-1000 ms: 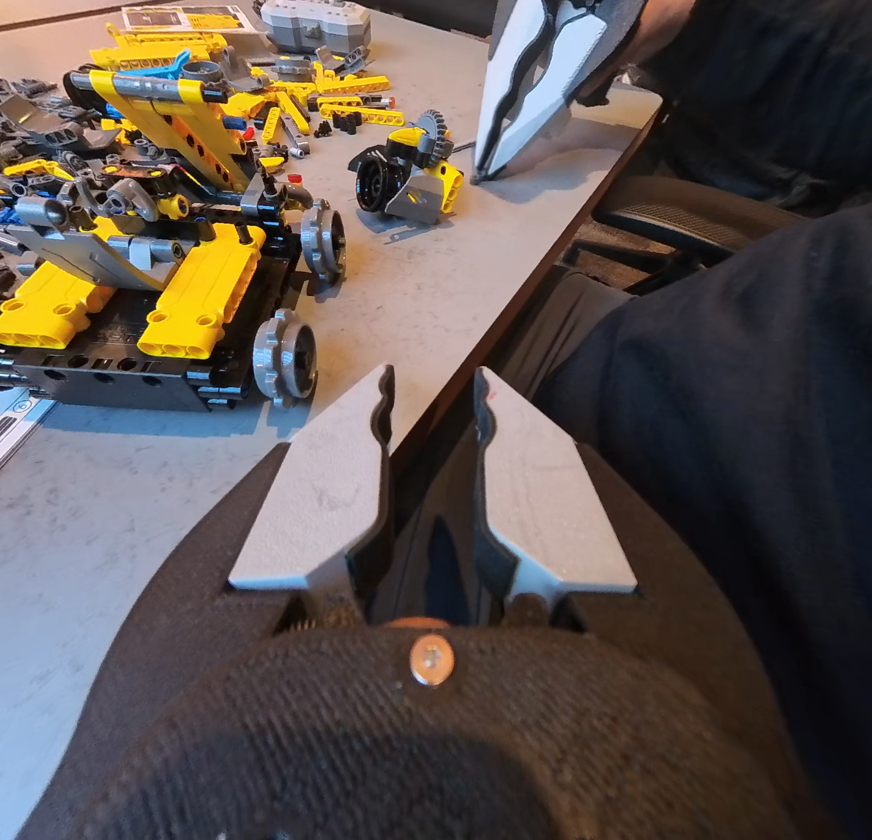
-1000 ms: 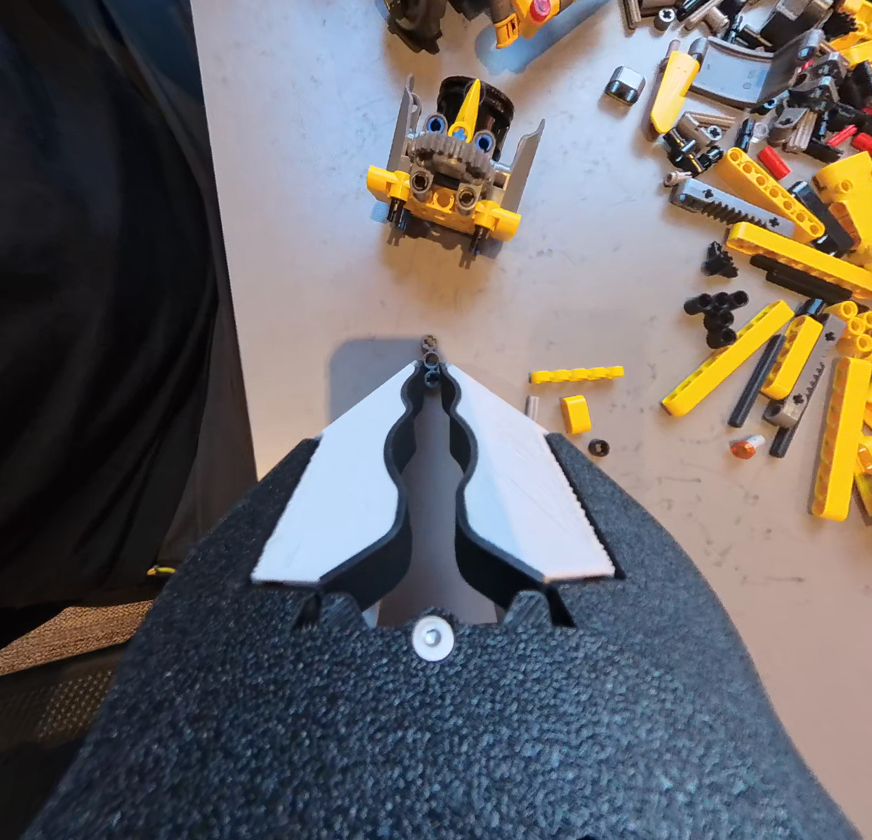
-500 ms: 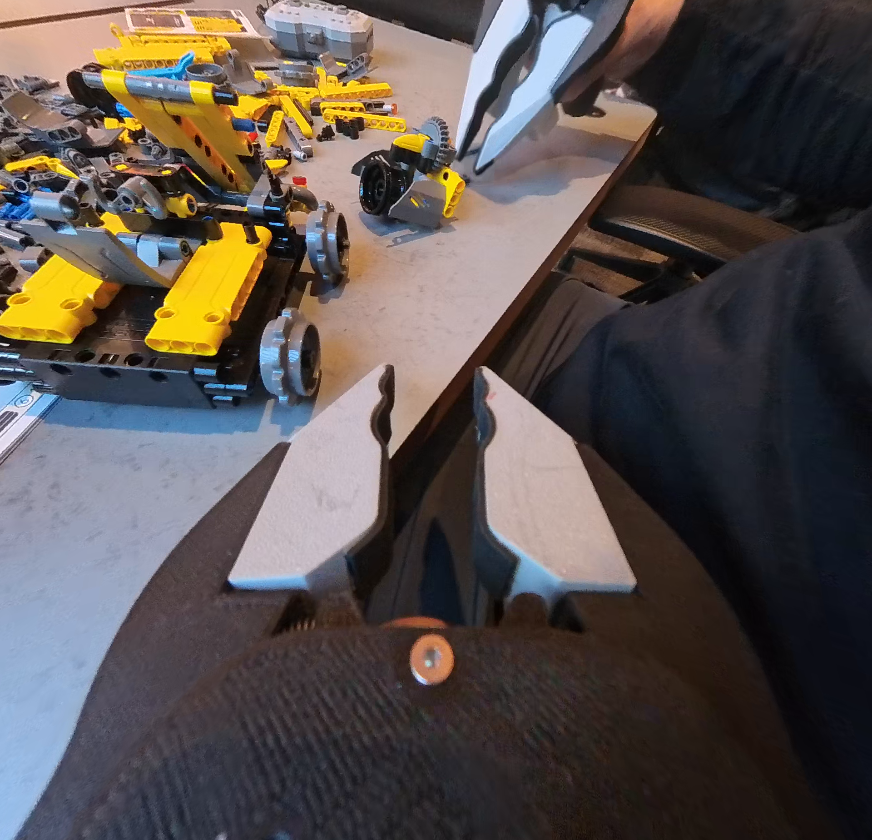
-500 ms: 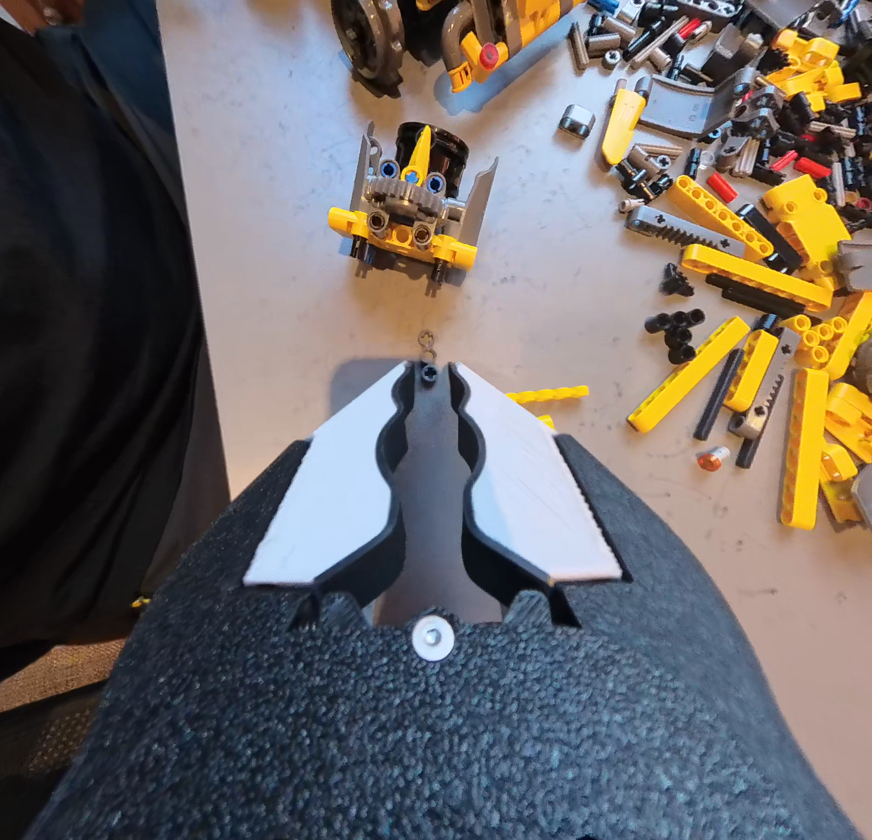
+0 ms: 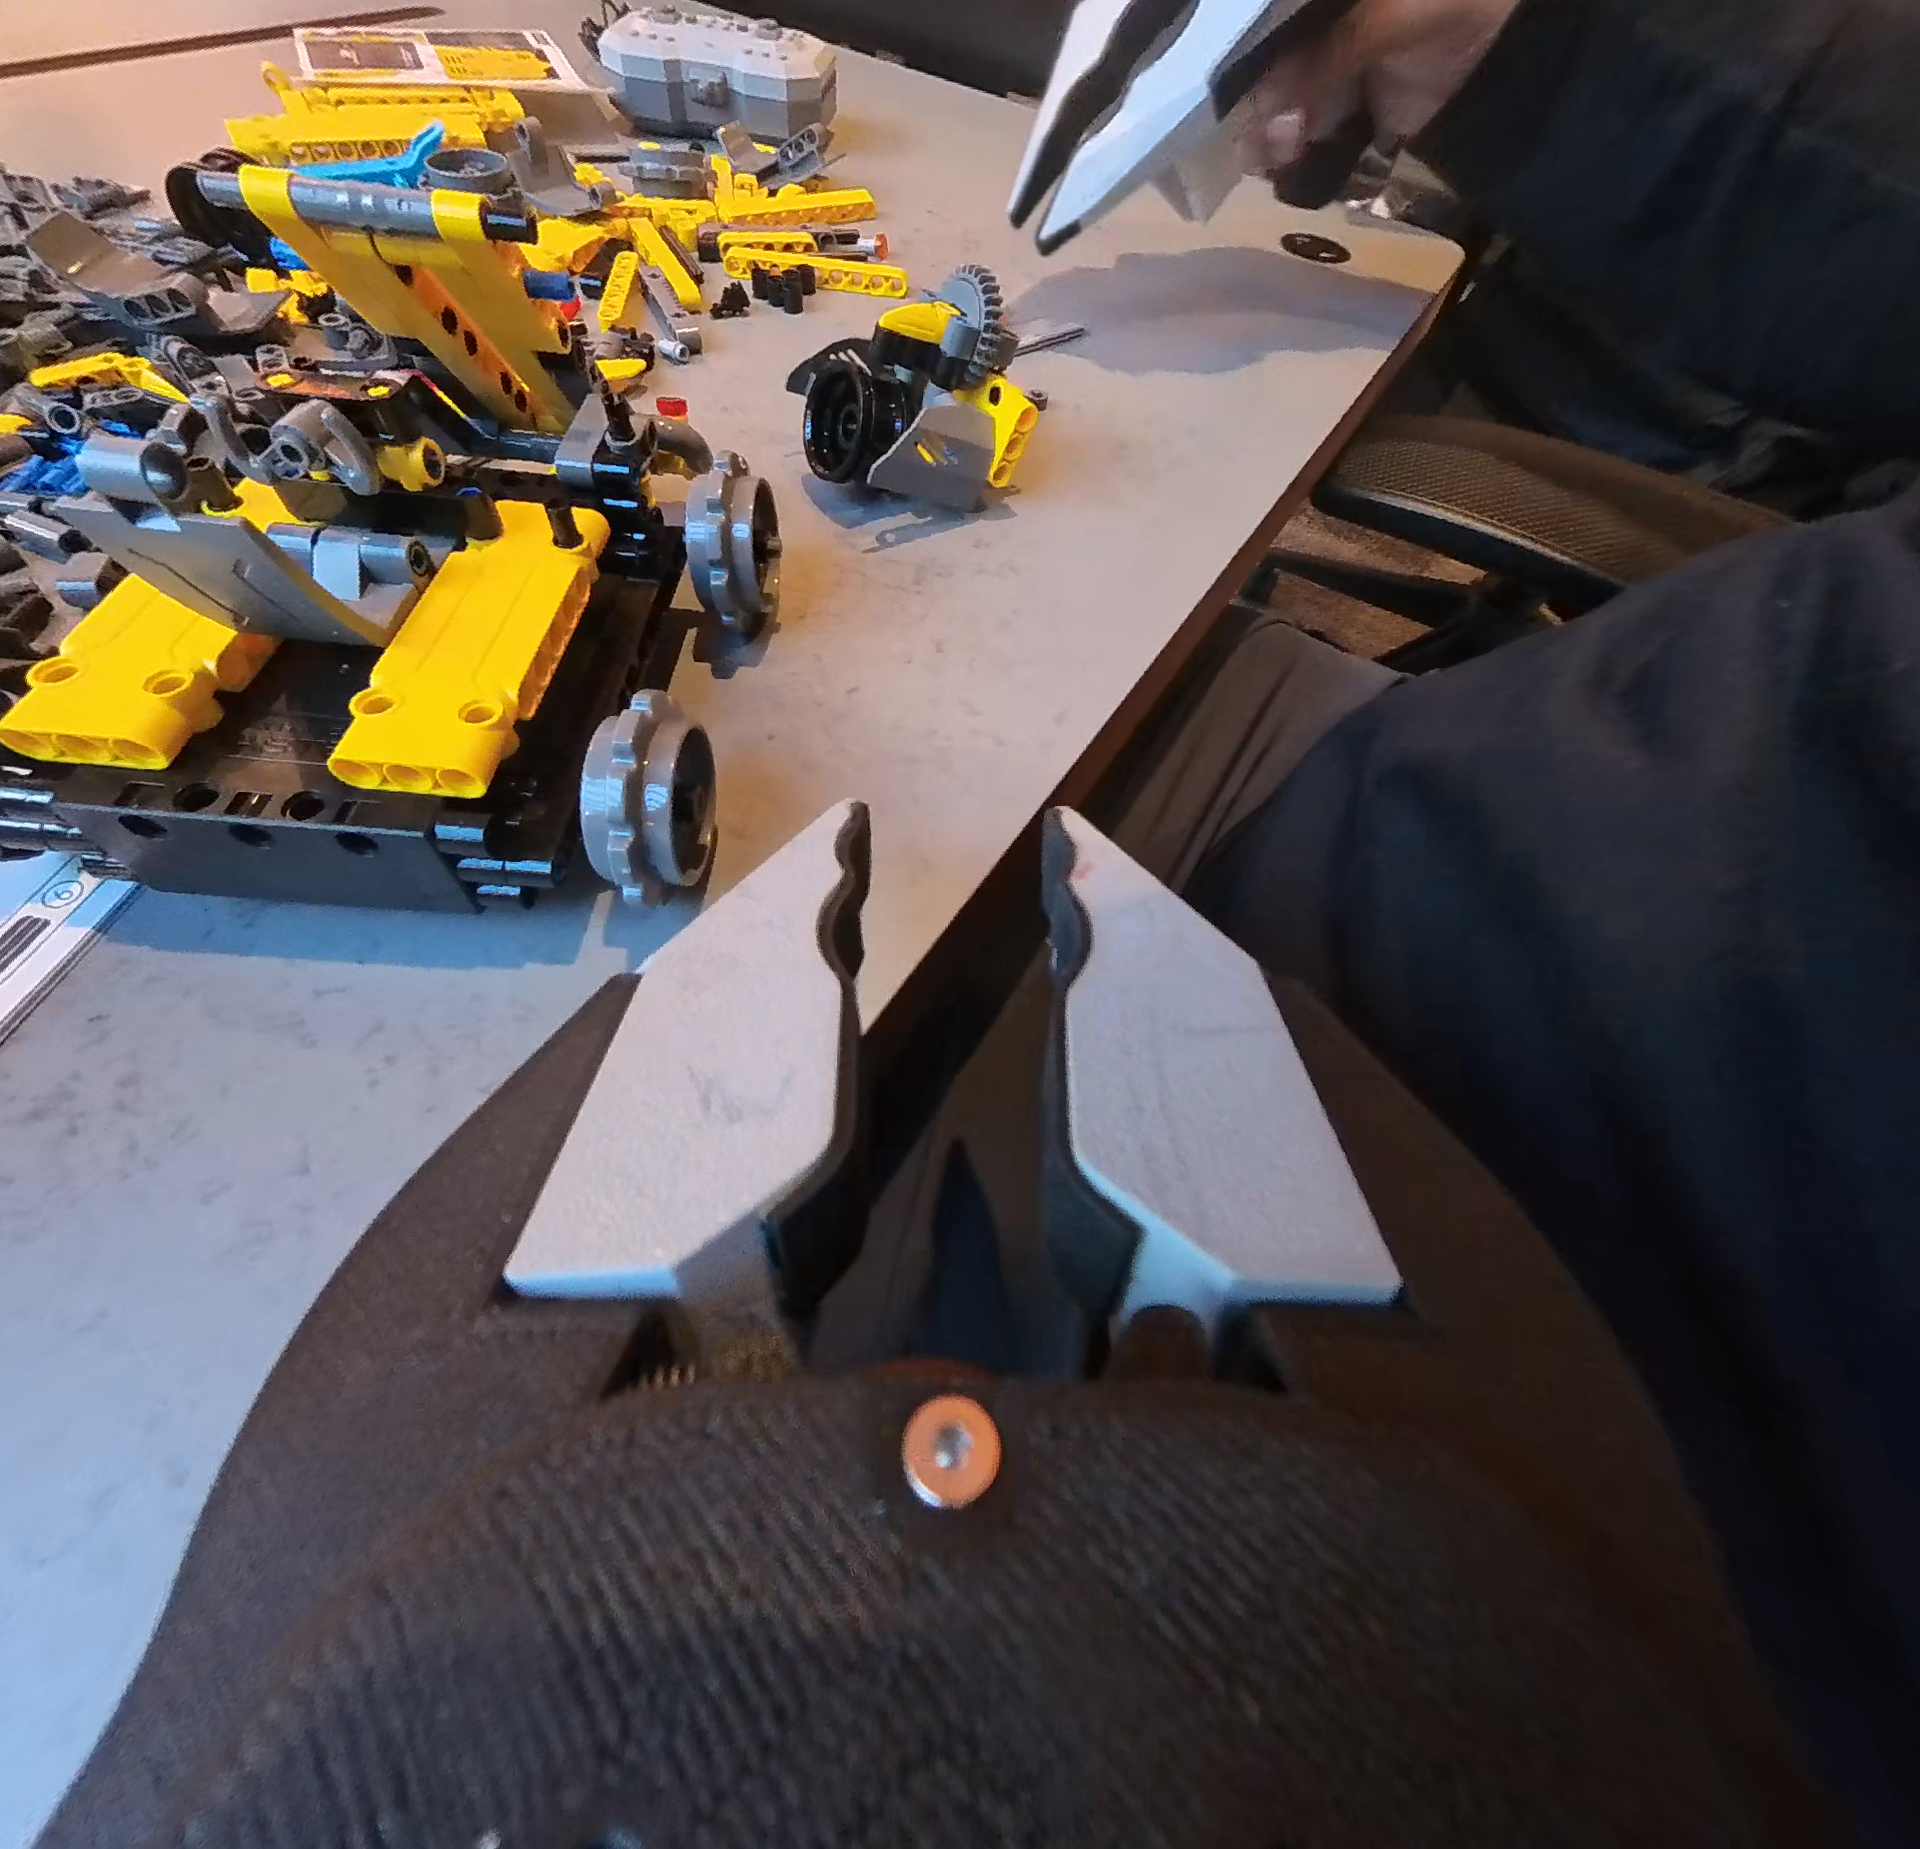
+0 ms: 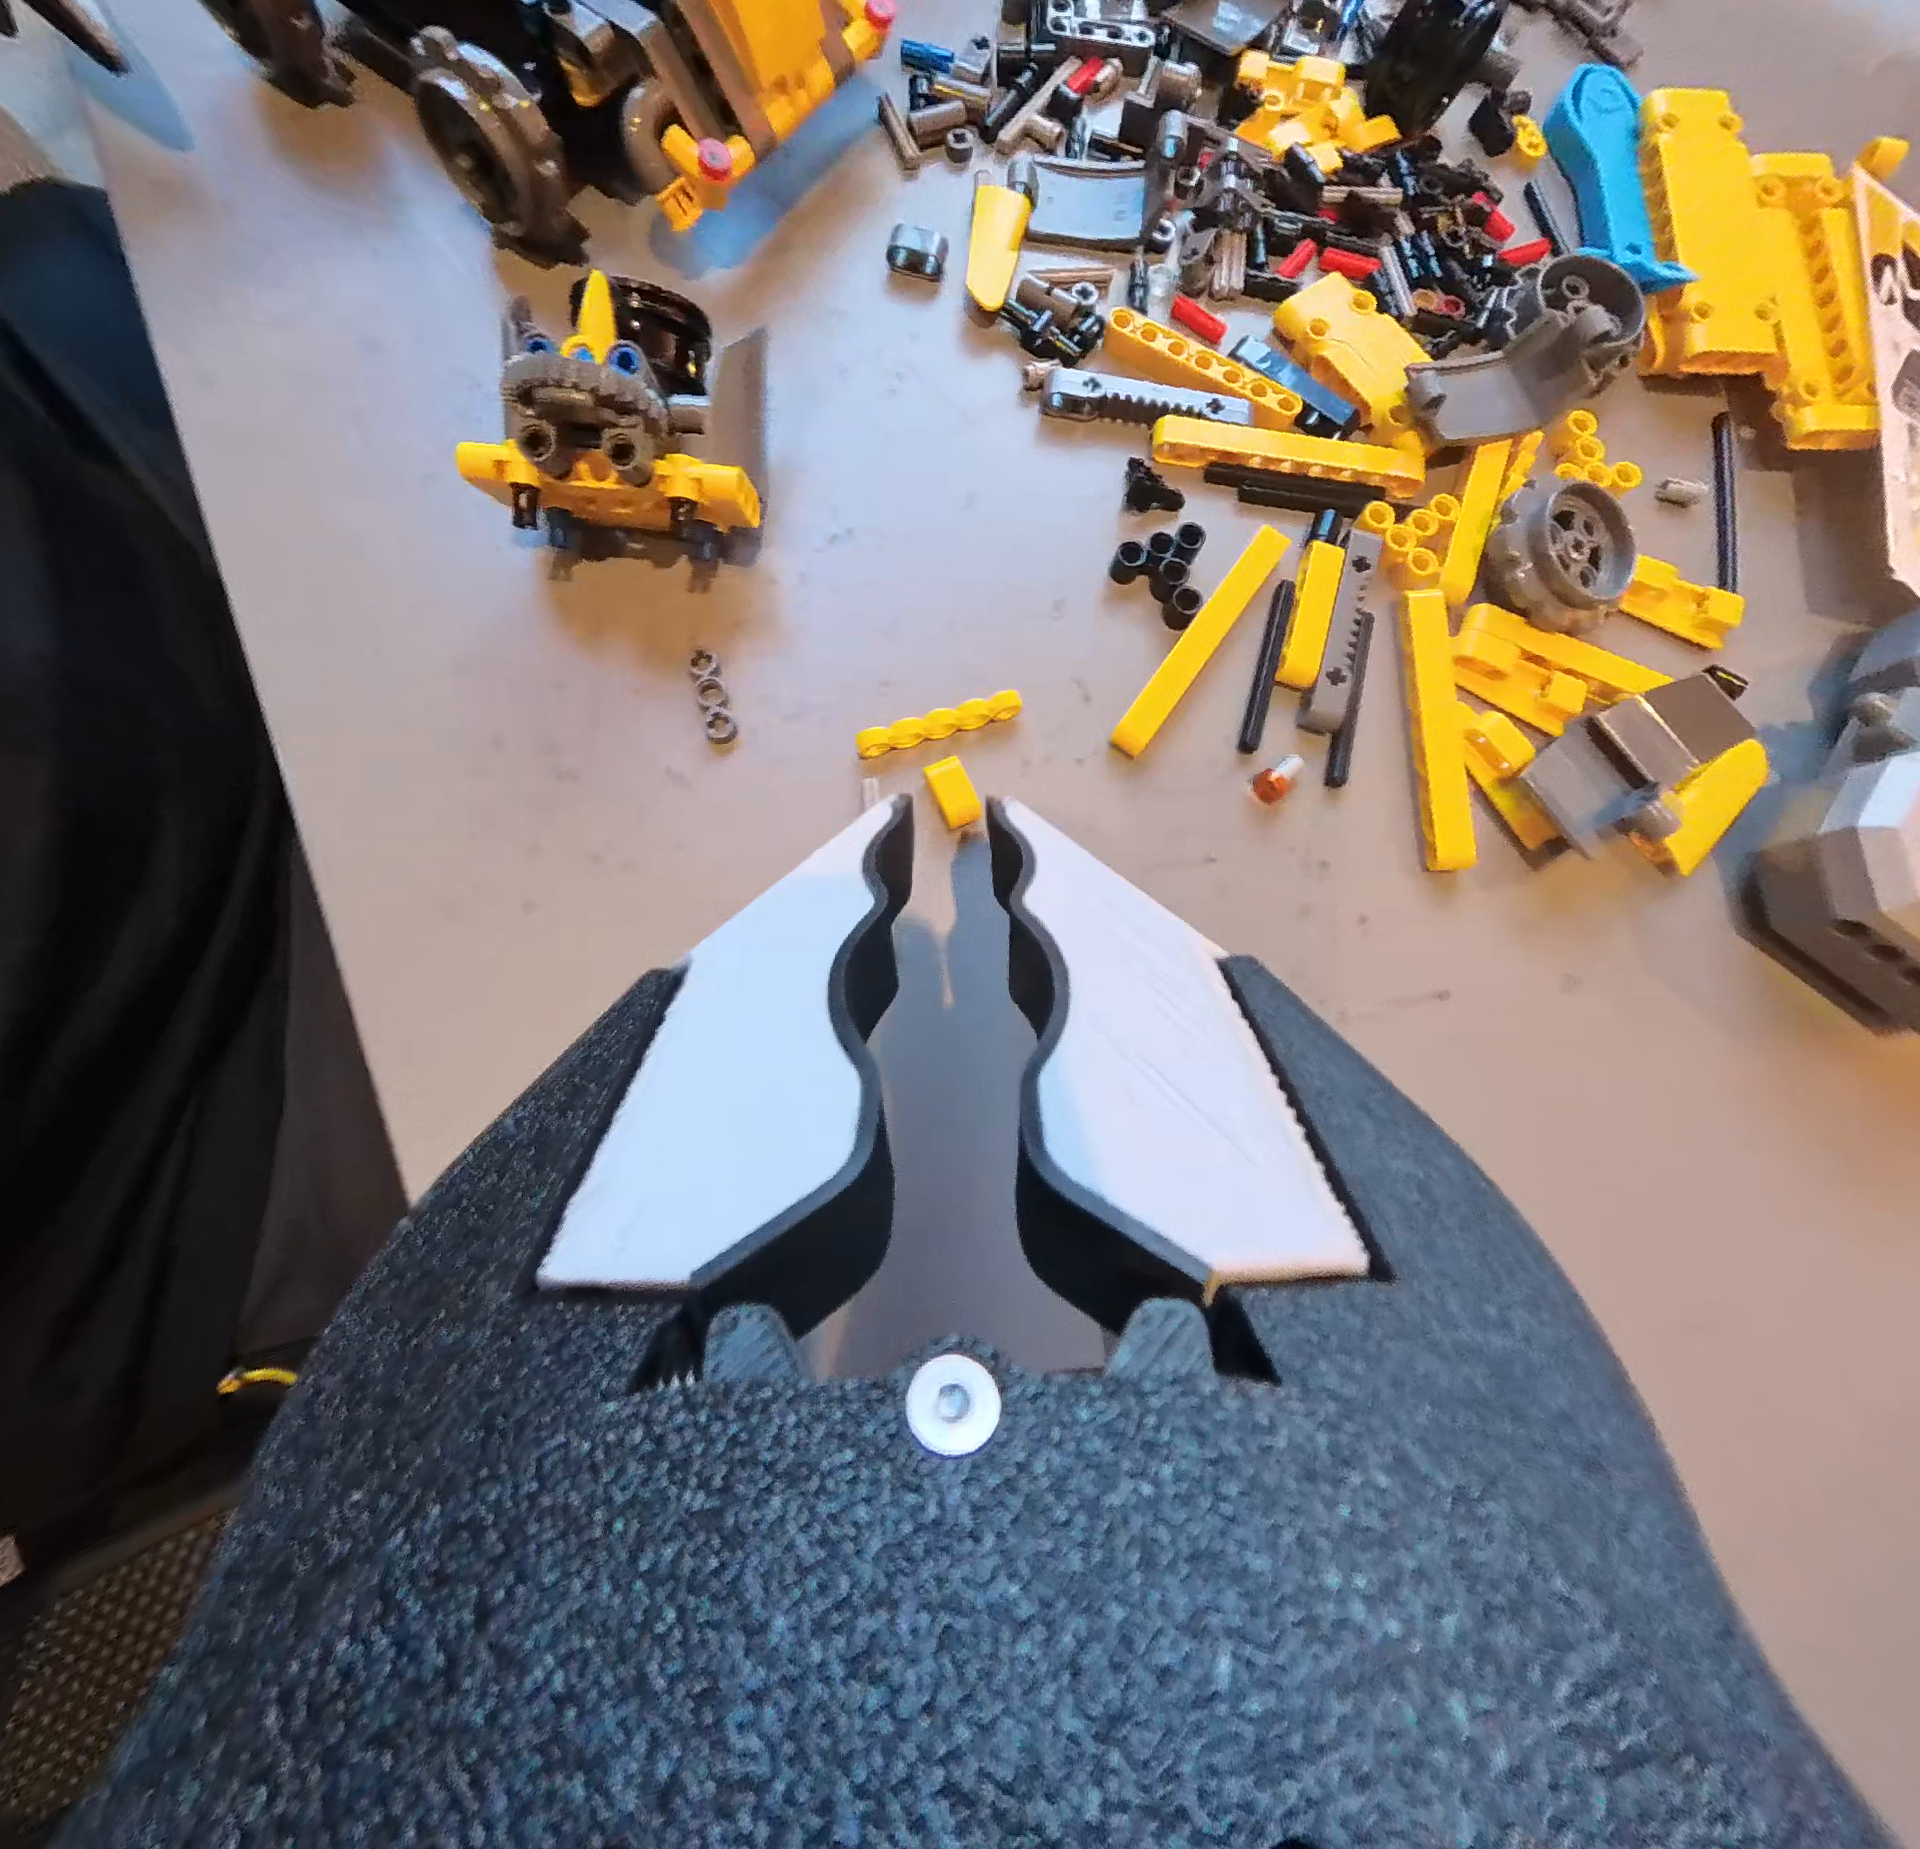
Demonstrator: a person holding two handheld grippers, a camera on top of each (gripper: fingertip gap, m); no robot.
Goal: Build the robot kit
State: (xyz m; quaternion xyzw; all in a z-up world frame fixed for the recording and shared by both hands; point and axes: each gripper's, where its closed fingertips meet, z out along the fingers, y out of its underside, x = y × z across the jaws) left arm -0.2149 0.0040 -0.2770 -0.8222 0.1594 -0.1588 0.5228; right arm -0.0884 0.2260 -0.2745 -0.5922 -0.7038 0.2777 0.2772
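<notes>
My right gripper (image 6: 948, 812) is open a little and empty, held above the grey table (image 6: 520, 864). A small yellow piece (image 6: 953, 791) lies just beyond its tips. A small dark grey link piece (image 6: 714, 696) lies on the table to its left. Beyond that stands a small yellow and grey sub-assembly with a gear and a black wheel (image 6: 613, 449), which also shows in the left wrist view (image 5: 914, 407). My left gripper (image 5: 951, 843) is open and empty over the table's near edge. The right gripper (image 5: 1039, 220) also shows there, raised above the table.
A large yellow and black brick vehicle (image 5: 416, 594) stands left of my left gripper. A pile of loose yellow, black and grey parts (image 6: 1351, 397) covers the table's right. A grey battery box (image 6: 1849, 864) lies at the far right. A person's dark clothing (image 5: 1558, 968) and a chair (image 5: 1507, 500) are beside the table edge. My right fingertips sit around 25 cm from my left ones. It is some 6 cm from my right tips to the small dark grey link piece (image 6: 714, 696).
My right gripper was shut on the small dark link piece at the table. It opened, left the piece lying there, then rose and drew back to the right. My left gripper has hardly moved.
</notes>
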